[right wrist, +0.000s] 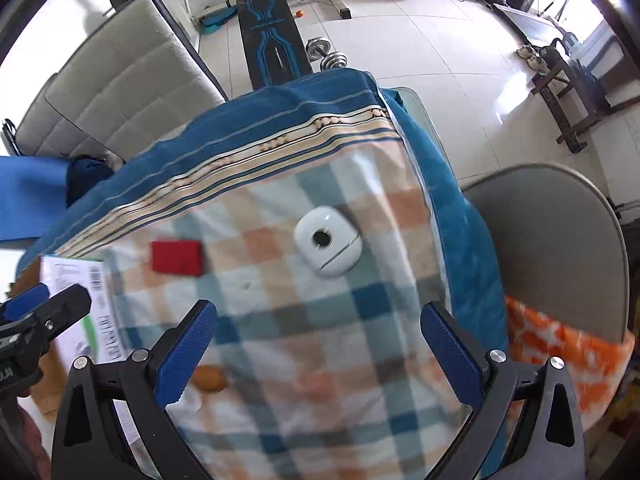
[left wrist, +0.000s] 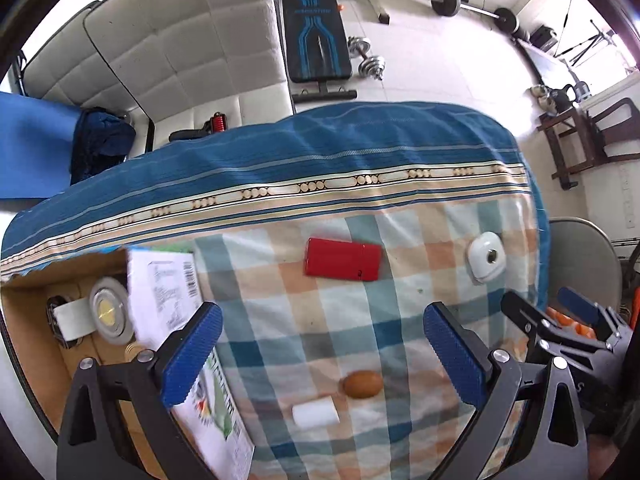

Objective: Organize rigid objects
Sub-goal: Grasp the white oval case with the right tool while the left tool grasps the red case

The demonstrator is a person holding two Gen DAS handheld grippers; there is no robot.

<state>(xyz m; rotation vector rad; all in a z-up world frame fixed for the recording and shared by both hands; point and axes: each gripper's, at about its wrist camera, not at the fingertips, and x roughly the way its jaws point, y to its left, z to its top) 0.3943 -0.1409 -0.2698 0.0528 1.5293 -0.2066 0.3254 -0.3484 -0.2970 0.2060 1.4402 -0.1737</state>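
A red flat case (left wrist: pixel 342 259) lies on the checked cloth ahead of my open, empty left gripper (left wrist: pixel 322 354). A brown egg-shaped object (left wrist: pixel 362 384) and a small white cylinder (left wrist: pixel 315 415) lie between its fingers, lower down. A white rounded device with a hole (left wrist: pixel 486 258) lies at the right. In the right wrist view the white device (right wrist: pixel 328 242) is ahead of my open, empty right gripper (right wrist: pixel 319 354); the red case (right wrist: pixel 177 257) is to the left and the brown object (right wrist: pixel 209 378) is by the left finger.
An open cardboard box (left wrist: pixel 36 292) at the left holds a round metal fitting (left wrist: pixel 110 312) and a white roll. Its printed flap (left wrist: pixel 168 292) lies over the cloth. A grey chair (right wrist: pixel 560 240) stands right of the table. Gym gear lies on the floor beyond.
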